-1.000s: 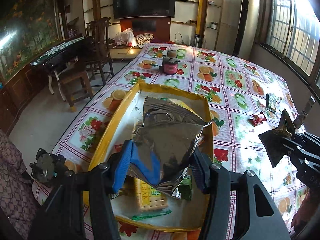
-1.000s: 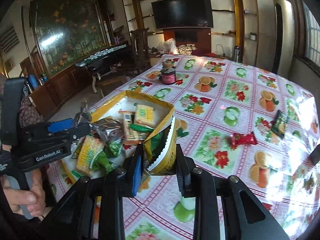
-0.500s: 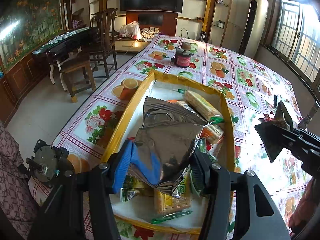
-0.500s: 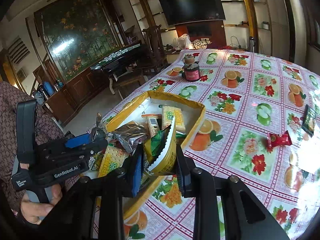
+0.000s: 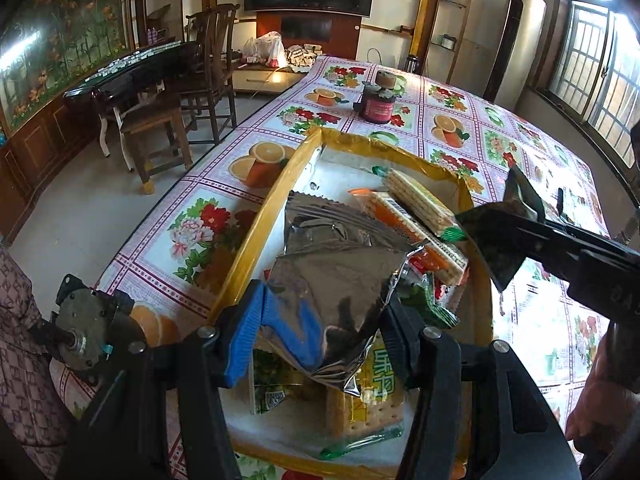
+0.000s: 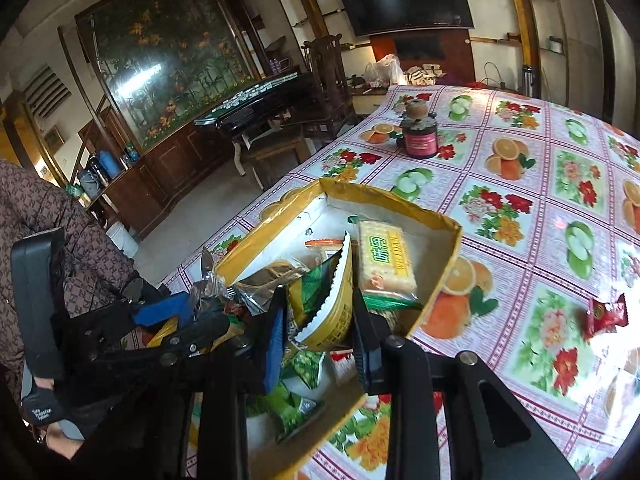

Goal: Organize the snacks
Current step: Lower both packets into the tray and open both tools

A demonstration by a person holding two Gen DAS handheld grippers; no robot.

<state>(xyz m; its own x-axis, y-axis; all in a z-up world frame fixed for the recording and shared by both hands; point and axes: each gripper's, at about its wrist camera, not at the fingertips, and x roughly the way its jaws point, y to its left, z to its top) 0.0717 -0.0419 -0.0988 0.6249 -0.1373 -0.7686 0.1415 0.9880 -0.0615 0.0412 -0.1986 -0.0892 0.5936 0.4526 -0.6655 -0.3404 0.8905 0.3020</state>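
A yellow cardboard box [image 5: 256, 232] [image 6: 436, 216] on the table holds several cracker packs [image 5: 416, 204] [image 6: 384, 260] and green snack packets [image 6: 296, 408]. My left gripper [image 5: 324, 320] is shut on a silver foil snack bag [image 5: 332, 264] and holds it over the box's near end. My right gripper [image 6: 320, 332] is shut on a yellow and green snack packet [image 6: 324, 312] above the box's right side. In the left wrist view that packet [image 5: 504, 236] shows dark at the right. The left gripper [image 6: 192, 312] shows at the left in the right wrist view.
A red snack packet [image 6: 604, 314] lies loose on the fruit-print tablecloth [image 6: 520, 184] right of the box. A dark jar [image 5: 378, 106] [image 6: 419, 136] stands further back. Wooden chairs [image 5: 200, 80] and a black mahjong table [image 5: 132, 76] stand left of the table.
Both grippers have moved in over the box with their packets still held. The right gripper has come from beside the box's right wall to above its inside.
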